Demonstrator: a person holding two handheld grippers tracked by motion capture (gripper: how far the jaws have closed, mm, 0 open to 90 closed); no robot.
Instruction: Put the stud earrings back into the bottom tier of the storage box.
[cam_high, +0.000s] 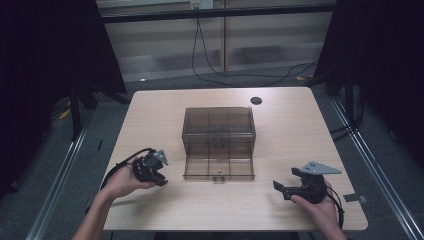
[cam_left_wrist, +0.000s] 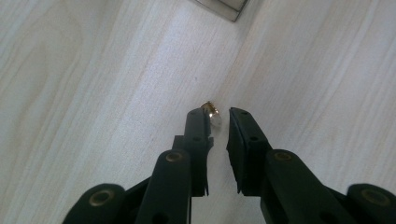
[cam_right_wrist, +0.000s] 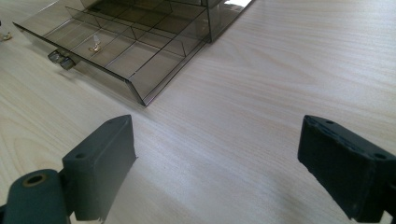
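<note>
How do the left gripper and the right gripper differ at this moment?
The left gripper has its jaws nearly closed around a small brass-and-clear part on the table; the right gripper has its jaws spread wide with nothing between them. The left points down at bare tabletop, the right toward the open drawer. Both are hand-held over the table.

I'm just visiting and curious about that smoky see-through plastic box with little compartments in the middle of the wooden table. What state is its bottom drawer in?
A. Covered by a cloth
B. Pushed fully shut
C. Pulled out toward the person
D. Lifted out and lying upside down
C: the bottom drawer of the smoky transparent plastic box sticks out toward the person, its divided compartments open to view, with a small object lying in one.
</note>
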